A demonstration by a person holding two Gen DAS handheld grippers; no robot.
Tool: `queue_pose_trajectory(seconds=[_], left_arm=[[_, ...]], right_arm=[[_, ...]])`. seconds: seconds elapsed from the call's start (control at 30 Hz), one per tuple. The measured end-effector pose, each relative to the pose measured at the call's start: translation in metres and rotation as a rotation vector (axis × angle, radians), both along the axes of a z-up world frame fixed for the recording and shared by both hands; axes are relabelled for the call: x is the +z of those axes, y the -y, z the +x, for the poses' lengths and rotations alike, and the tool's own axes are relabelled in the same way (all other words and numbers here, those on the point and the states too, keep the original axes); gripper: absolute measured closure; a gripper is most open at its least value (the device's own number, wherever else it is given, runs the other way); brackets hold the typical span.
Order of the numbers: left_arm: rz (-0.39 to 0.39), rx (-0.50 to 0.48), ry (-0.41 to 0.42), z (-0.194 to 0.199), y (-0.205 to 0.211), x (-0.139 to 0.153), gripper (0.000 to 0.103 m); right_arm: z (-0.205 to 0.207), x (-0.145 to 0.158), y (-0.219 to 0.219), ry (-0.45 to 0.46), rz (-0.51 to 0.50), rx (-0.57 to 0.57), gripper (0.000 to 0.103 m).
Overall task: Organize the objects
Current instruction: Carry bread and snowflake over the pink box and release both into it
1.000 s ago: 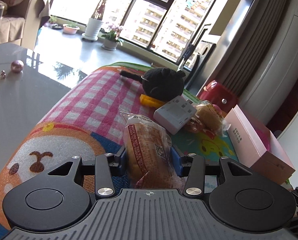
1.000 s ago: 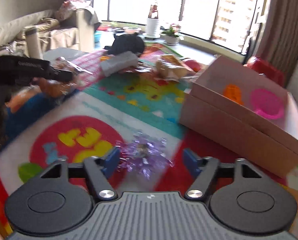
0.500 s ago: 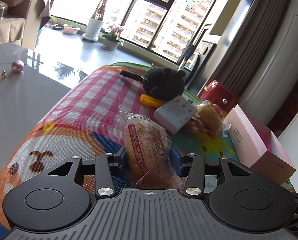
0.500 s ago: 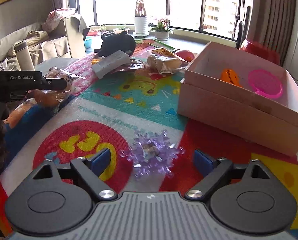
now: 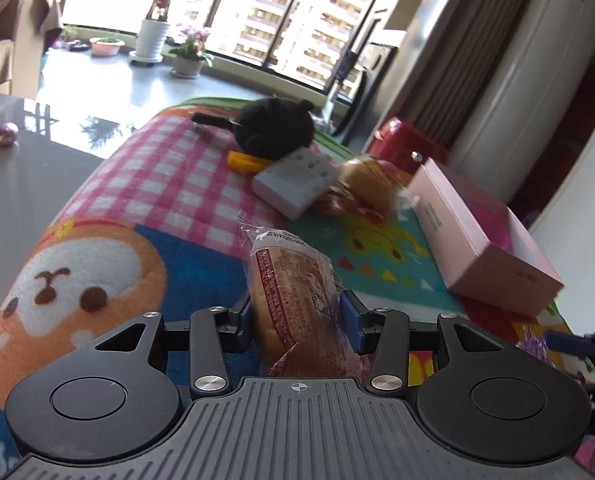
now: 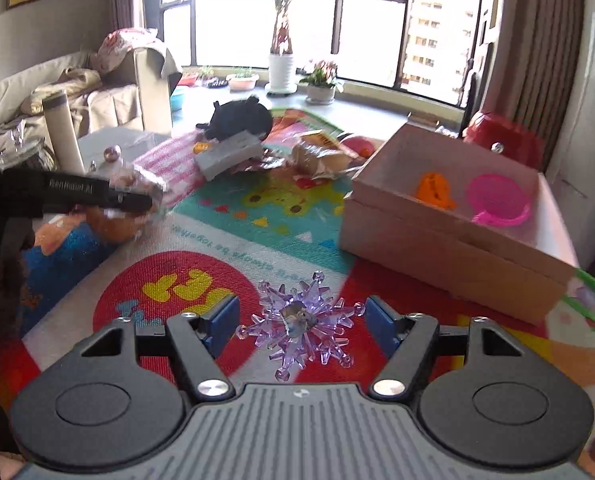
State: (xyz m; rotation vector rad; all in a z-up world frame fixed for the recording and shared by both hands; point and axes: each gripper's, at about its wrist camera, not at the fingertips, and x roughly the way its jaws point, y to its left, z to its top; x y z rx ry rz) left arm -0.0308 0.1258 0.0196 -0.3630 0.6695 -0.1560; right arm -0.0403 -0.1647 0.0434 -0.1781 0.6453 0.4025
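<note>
My left gripper (image 5: 297, 314) is shut on a wrapped bread loaf (image 5: 293, 276), held just above the colourful play mat (image 5: 97, 272). In the right wrist view the same loaf (image 6: 113, 226) hangs at the far left under the black left gripper (image 6: 137, 202). My right gripper (image 6: 301, 318) has its jaws closing on a purple crystal star (image 6: 297, 326), whose spike tips touch both blue pads. The star stays sharp while the mat under it blurs. An open cardboard box (image 6: 437, 256) stands to the right, holding an orange toy (image 6: 433, 190) and a pink bowl (image 6: 497, 204).
At the mat's far end lie a black plush (image 5: 273, 128), a grey box (image 5: 297, 184) and another wrapped bun (image 5: 369, 184). A red container (image 5: 405, 152) sits behind the box. A glossy table (image 5: 17, 192) with a small pink ball (image 5: 6, 134) borders the mat on the left.
The right jaws have narrowed from wide apart onto the purple star, and the right gripper has risen. The left gripper has shifted and lifted a little with the loaf still in it.
</note>
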Motion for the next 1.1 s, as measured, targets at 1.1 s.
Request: queue_pose_trajectory(seconds=[1.1], left_arm=[[0.165,-0.248,0.136,0.071,0.100,0.038,0.052]], right_arm=[[0.135,0.094,0.109,0.135,0.174,-0.287,0.012]])
